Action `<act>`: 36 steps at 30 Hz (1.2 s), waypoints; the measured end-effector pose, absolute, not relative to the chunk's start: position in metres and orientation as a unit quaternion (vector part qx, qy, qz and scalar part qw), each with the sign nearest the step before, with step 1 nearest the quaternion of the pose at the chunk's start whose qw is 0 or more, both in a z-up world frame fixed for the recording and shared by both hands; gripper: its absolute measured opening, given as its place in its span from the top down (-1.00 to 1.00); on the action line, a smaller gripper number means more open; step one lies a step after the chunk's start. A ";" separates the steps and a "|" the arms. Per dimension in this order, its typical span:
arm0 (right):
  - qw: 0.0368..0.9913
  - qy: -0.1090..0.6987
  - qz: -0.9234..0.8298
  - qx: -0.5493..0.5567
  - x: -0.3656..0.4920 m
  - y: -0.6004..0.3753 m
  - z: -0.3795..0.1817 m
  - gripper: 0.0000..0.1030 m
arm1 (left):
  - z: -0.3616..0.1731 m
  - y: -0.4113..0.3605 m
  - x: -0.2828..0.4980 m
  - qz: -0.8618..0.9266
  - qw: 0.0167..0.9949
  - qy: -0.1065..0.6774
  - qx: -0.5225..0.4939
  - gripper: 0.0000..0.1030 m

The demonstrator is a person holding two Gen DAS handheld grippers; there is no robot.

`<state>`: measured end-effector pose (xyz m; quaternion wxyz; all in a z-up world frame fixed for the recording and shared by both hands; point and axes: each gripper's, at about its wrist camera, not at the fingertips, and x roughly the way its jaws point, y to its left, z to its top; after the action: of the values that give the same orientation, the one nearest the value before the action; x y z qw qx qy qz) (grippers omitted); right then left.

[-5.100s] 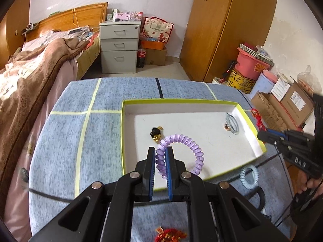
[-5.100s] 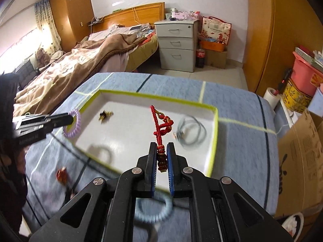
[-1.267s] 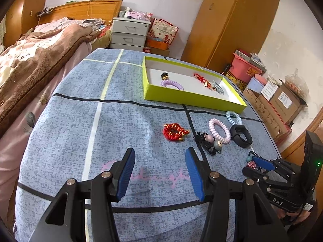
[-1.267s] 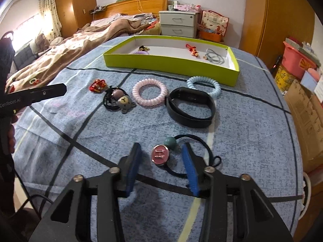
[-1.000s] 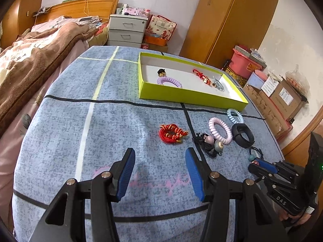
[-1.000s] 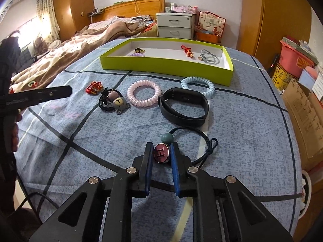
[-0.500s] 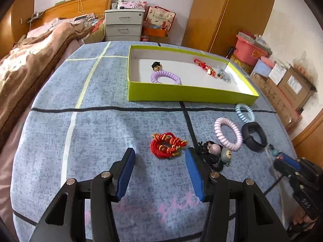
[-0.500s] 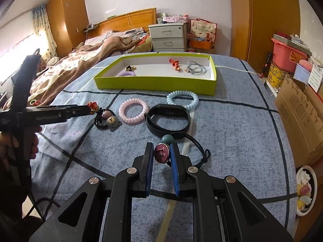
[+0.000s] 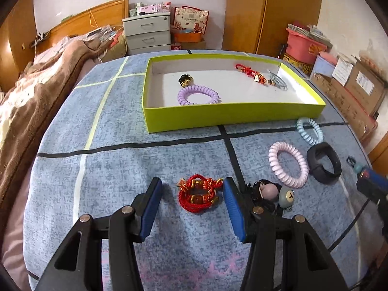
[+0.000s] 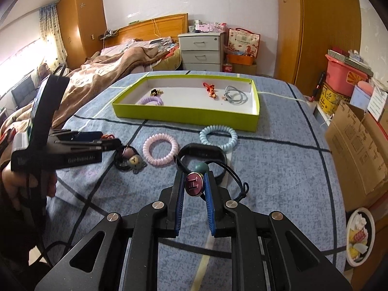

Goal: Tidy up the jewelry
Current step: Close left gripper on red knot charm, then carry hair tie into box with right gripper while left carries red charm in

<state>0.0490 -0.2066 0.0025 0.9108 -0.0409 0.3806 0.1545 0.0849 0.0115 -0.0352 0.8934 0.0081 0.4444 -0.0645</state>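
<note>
- Since about a second ago the left hand-held gripper (image 9: 191, 202) has come forward over the surface (image 9: 121, 174) — its wide-open jaws now straddle the red cord bracelet (image 9: 198, 194), pads clear of it on both sides.
- Right hand-held gripper (image 10: 194, 189) was spread around the round maroon "H" charm (image 10: 194, 184) a bit over a second ago; now it is clamped on that charm and has lifted it, with the black elastic loop (image 10: 232, 172) and a teal bead (image 10: 201, 167) trailing from it.
- Green tray (image 9: 232, 117) sits toward the far edge of the surface — inside: purple coil tie (image 9: 198, 95), small black-and-gold piece (image 9: 185, 79), red knotted charm (image 9: 251, 72), grey cord loop (image 9: 278, 80).
- Loose on the surface in front of the tray's near wall: blue coil tie (image 9: 310, 131), pink coil tie (image 9: 288, 165), black band (image 9: 323, 166) just beside the pink one.
- Black hair tie with a pink ball and bear charm (image 9: 274, 194) lies just beside the left gripper's right-hand finger.
- In the right wrist view a hand (image 10: 14, 184) grips the left tool's handle at the surface's left edge.
</note>
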 end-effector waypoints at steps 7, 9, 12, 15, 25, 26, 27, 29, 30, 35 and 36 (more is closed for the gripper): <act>0.909 0.390 0.142 -0.039 0.060 -0.203 0.001 0.66 | -0.034 0.022 0.082 -0.078 0.894 0.440 -0.014 0.36; 0.910 0.390 0.139 -0.038 0.062 -0.202 0.001 0.66 | -0.033 0.025 0.083 -0.083 0.894 0.439 -0.021 0.46; 0.910 0.389 0.140 -0.037 0.062 -0.202 0.000 0.66 | -0.033 0.028 0.082 -0.089 0.895 0.437 -0.032 0.51; 0.909 0.389 0.144 -0.039 0.064 -0.200 0.000 0.66 | -0.033 0.029 0.082 -0.091 0.895 0.434 -0.039 0.52; 0.914 0.376 0.146 -0.030 0.072 -0.208 0.008 0.66 | -0.017 0.037 0.074 -0.086 0.906 0.409 -0.059 0.52; 0.915 0.374 0.147 -0.028 0.074 -0.208 0.009 0.66 | -0.014 0.037 0.074 -0.088 0.907 0.407 -0.062 0.52; 0.916 0.373 0.148 -0.026 0.076 -0.209 0.011 0.66 | -0.012 0.038 0.074 -0.087 0.908 0.405 -0.066 0.52; 0.917 0.370 0.146 -0.025 0.081 -0.209 0.015 0.66 | -0.007 0.039 0.076 -0.090 0.908 0.403 -0.074 0.52; 0.919 0.366 0.145 -0.025 0.084 -0.209 0.018 0.66 | -0.004 0.040 0.078 -0.091 0.908 0.401 -0.077 0.52; 0.920 0.358 0.158 -0.016 0.101 -0.208 0.030 0.66 | 0.015 0.039 0.089 -0.097 0.915 0.385 -0.075 0.52; 0.920 0.358 0.158 -0.018 0.105 -0.207 0.031 0.66 | 0.019 0.039 0.093 -0.098 0.915 0.383 -0.075 0.52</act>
<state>0.1049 -0.2071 0.0314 0.9201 -0.0175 0.3582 0.1578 0.0926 0.0391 0.0192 0.9154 -0.0753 0.3831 -0.0983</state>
